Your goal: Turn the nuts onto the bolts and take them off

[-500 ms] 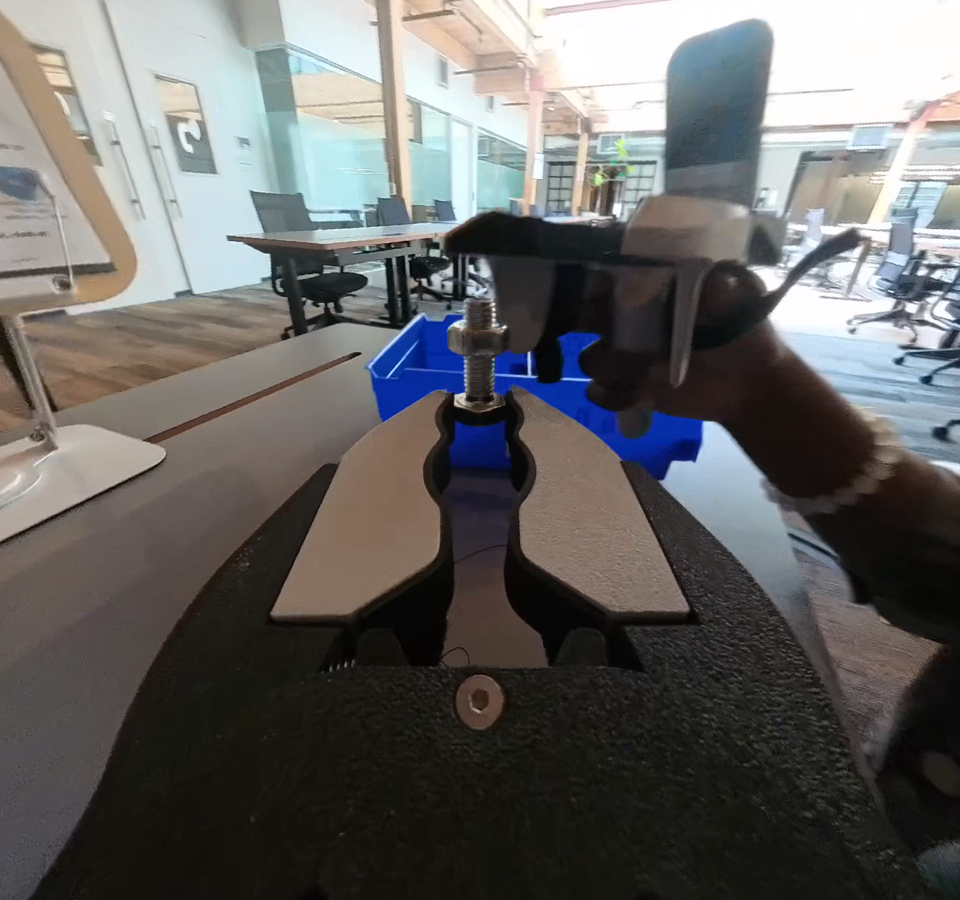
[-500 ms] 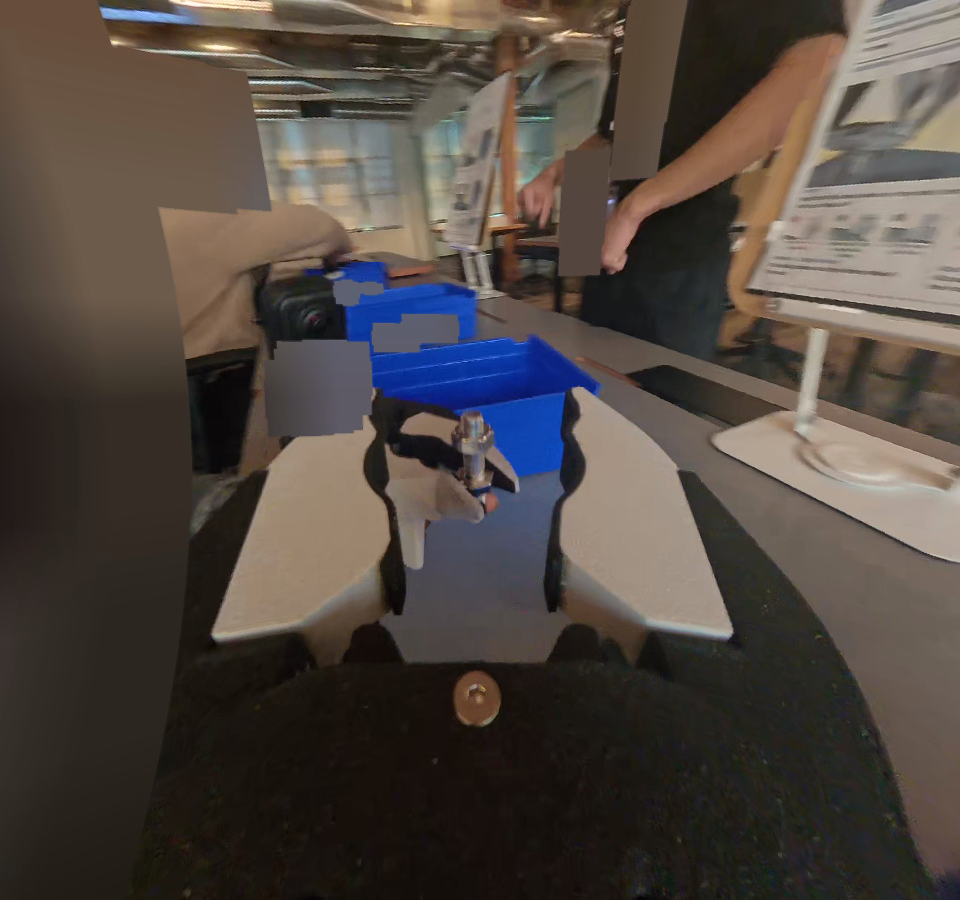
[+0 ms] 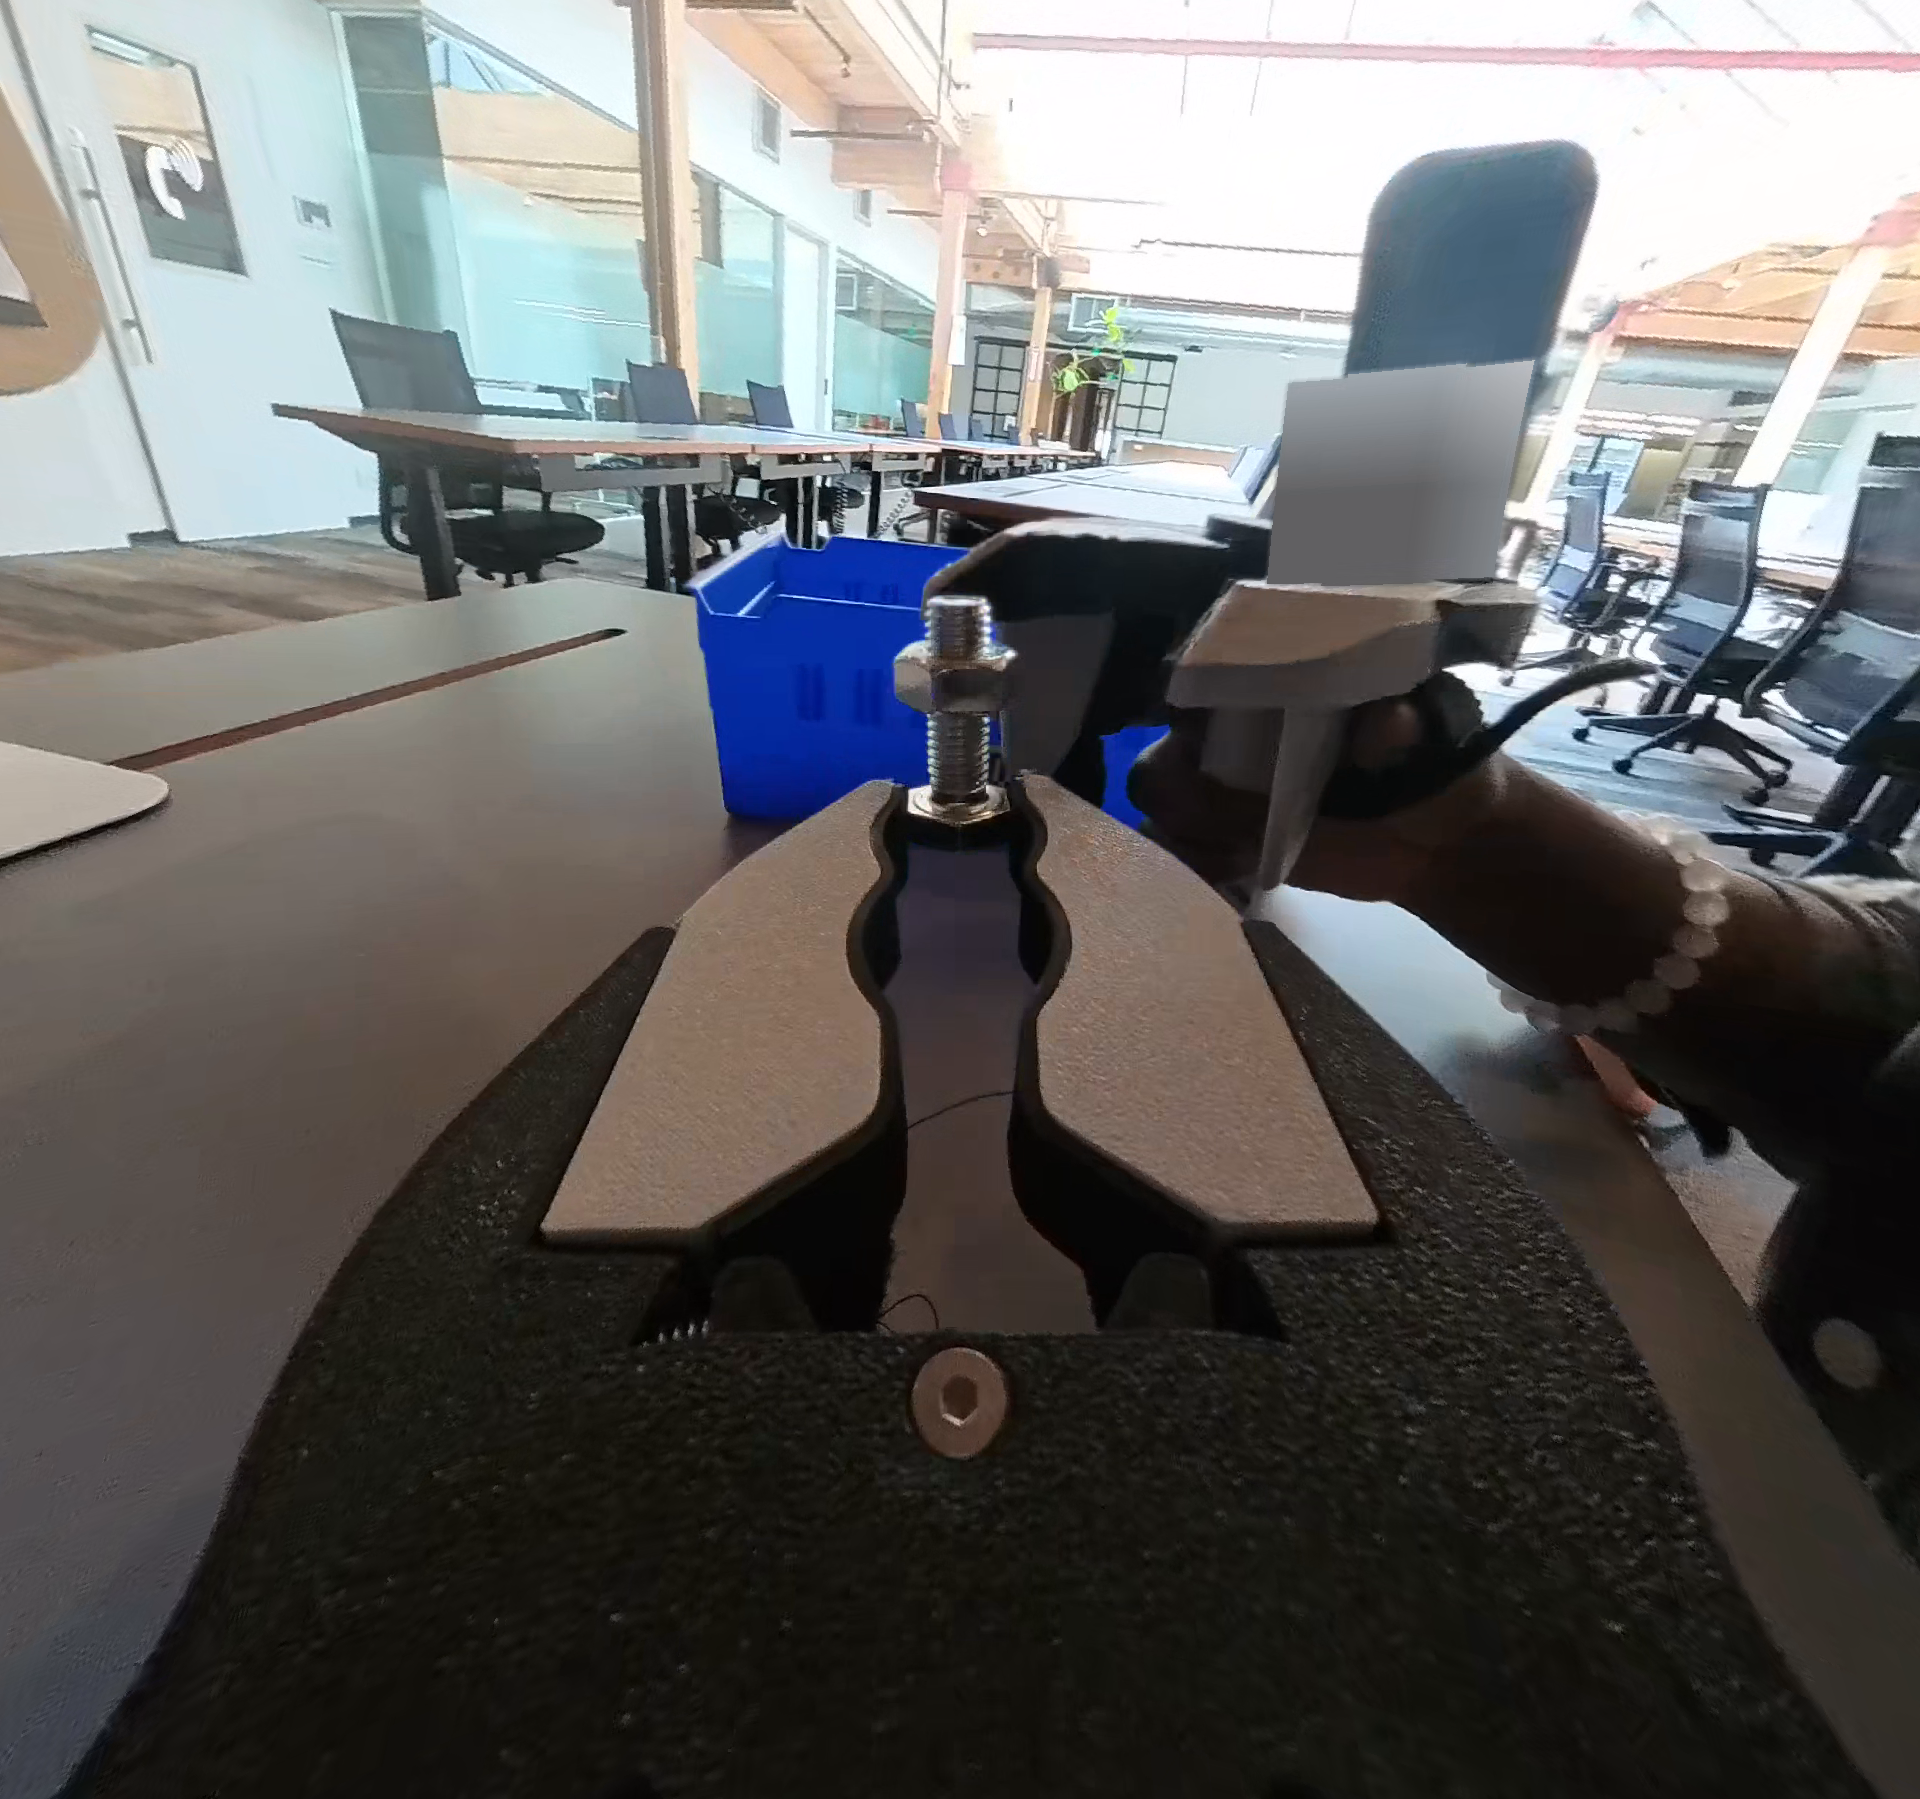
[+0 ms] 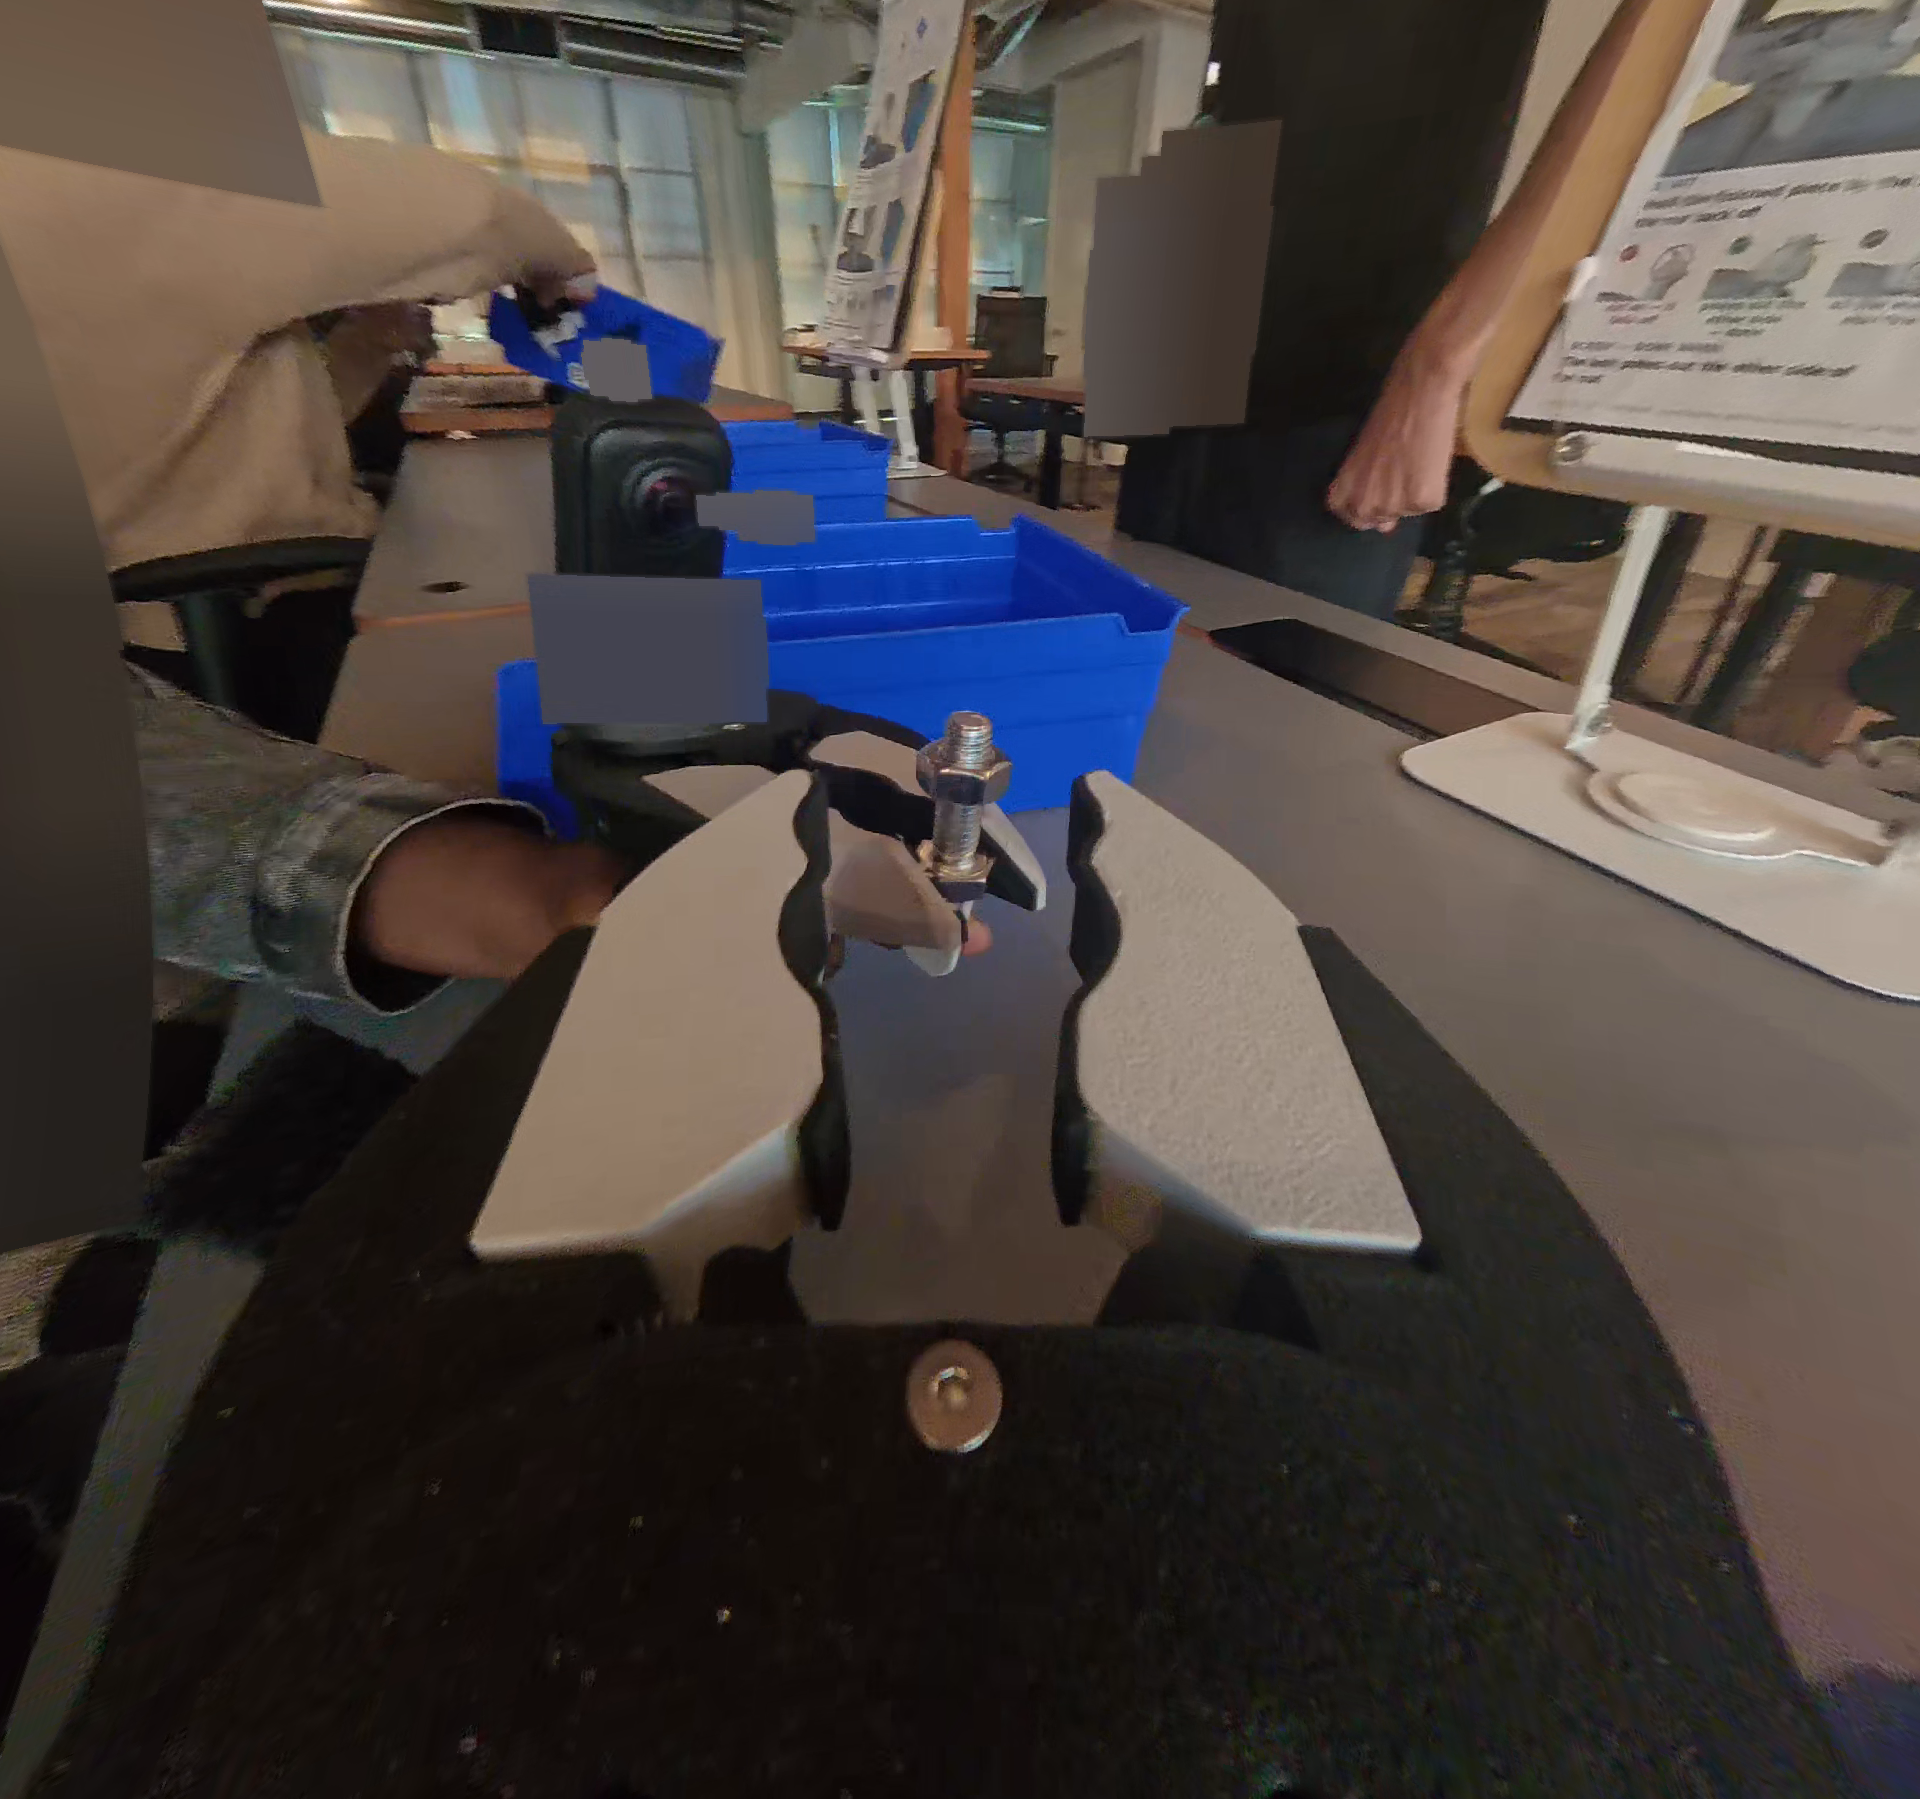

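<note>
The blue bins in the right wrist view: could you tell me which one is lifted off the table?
The far blue bin, tilted in a person's hand at upper left. The other blue bins rest flat on the table.

Left gripper (image 3: 951, 804): coarse black textured body, two grey pebbled wavy-edged finger plates, silver hex screw (image 3: 958, 1402) at centre. Right gripper (image 4: 948, 819) alike. White bead bracelet (image 3: 1652, 928); grey mottled sleeve (image 4: 260, 845).

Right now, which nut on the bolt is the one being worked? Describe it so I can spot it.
Find the blue bin; in front of it the left gripper holds a bolt upright by its head. The nut is the hexagon high on the thread, near the tip, apart from the head in the jaws.
</note>
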A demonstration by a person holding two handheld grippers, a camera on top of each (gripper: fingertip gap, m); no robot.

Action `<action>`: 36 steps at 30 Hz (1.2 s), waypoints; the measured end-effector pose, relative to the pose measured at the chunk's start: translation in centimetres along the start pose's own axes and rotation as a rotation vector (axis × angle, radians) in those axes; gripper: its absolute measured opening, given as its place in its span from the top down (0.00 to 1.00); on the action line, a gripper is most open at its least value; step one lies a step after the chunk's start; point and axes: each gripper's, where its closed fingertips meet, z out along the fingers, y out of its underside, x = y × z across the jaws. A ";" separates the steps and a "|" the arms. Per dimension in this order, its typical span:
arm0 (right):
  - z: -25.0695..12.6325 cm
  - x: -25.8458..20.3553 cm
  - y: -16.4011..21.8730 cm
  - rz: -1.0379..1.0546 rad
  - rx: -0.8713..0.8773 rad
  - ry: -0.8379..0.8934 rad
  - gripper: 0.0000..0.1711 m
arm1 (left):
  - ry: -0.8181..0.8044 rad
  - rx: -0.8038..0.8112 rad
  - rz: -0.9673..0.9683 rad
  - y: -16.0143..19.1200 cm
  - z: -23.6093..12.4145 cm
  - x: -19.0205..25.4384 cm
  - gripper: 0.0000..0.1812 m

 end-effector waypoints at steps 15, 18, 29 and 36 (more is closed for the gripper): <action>1.2 0.4 0.8 0.009 -0.005 -0.098 0.83 | 0.048 -0.015 0.022 0.2 0.1 0.8 0.90; 0.9 0.5 0.7 0.005 -0.005 -0.102 0.83 | 0.047 -0.008 0.014 0.1 0.0 0.7 0.90; 0.0 0.6 0.2 0.039 0.003 -0.113 0.73 | 0.051 -0.013 0.010 0.2 0.1 0.7 0.90; 0.9 0.2 0.6 -0.016 -0.022 -0.113 0.86 | 0.057 -0.020 0.022 0.3 0.2 0.9 0.90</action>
